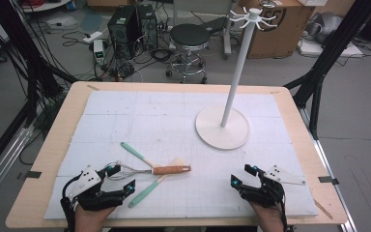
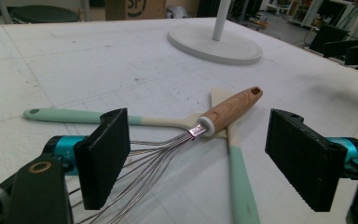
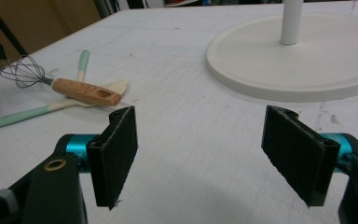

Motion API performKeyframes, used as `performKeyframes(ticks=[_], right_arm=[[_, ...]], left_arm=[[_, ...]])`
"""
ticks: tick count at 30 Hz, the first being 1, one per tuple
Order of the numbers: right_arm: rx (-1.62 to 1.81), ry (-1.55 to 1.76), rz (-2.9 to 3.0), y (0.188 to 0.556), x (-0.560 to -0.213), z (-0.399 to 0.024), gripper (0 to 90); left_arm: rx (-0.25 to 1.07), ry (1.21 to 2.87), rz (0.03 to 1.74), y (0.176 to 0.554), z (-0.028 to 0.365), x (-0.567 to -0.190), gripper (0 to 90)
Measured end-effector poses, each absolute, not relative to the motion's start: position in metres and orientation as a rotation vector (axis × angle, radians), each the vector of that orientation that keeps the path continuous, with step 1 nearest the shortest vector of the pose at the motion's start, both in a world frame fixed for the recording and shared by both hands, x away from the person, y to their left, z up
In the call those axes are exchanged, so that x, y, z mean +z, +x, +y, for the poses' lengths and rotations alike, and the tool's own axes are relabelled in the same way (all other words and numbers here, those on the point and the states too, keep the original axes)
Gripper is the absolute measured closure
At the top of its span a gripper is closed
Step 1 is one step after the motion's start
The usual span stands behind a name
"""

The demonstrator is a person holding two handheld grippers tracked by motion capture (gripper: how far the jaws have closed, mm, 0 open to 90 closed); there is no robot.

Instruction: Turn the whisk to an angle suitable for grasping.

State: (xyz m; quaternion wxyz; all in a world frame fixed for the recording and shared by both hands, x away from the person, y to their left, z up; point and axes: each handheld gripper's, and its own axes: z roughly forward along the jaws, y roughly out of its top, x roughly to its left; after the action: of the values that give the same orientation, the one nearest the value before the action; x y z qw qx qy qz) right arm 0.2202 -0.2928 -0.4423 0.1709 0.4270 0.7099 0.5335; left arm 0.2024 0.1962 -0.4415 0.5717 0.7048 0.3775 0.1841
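A whisk with a wooden handle (image 1: pixel 171 169) lies on the white mat, across two mint-handled spatulas (image 1: pixel 134 151) (image 1: pixel 144 193). My left gripper (image 1: pixel 121 177) stands open at the whisk's wire head (image 1: pixel 121 169). In the left gripper view the wires (image 2: pixel 154 158) run in between the open jaws of the left gripper (image 2: pixel 200 158), close to the left one, and the handle (image 2: pixel 230 108) points away. Over at the front right, my right gripper (image 1: pixel 241 175) (image 3: pixel 200 154) is open with nothing between its jaws; the whisk (image 3: pixel 81 91) sits far to its left.
A white stand has a round base (image 1: pixel 222 128) at the mat's back right, a tall pole (image 1: pixel 236 72) and hooks on top (image 1: pixel 252 14). The wooden table edge (image 1: pixel 53 135) frames the mat. Behind the table are a stool (image 1: pixel 189 36), cables and boxes.
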Motion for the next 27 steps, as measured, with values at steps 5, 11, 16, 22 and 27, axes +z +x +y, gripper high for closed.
performKeyframes(ticks=[5, 11, 16, 22, 27], right_arm=[[1.531, 1.218, 2.025, 0.22, -0.441, -0.29, 33.9], [1.619, 1.209, 2.068, 0.223, -0.441, -0.284, 52.3], [1.693, 1.167, 2.161, 0.228, -0.439, -0.273, 69.3], [1.755, 1.142, 2.228, 0.234, -0.437, -0.262, 81.2], [1.806, 1.139, 2.325, 0.241, -0.439, -0.249, 89.1]], left_arm=[[0.433, 1.652, 0.888, 0.201, 0.197, -0.442, 22.6], [0.434, 1.653, 0.89, 0.199, 0.197, -0.442, 22.7], [0.447, 1.655, 0.9, 0.198, 0.2, -0.442, 22.6], [0.47, 1.657, 0.896, 0.193, 0.203, -0.441, 22.7], [0.474, 1.652, 0.896, 0.189, 0.204, -0.44, 22.7]])
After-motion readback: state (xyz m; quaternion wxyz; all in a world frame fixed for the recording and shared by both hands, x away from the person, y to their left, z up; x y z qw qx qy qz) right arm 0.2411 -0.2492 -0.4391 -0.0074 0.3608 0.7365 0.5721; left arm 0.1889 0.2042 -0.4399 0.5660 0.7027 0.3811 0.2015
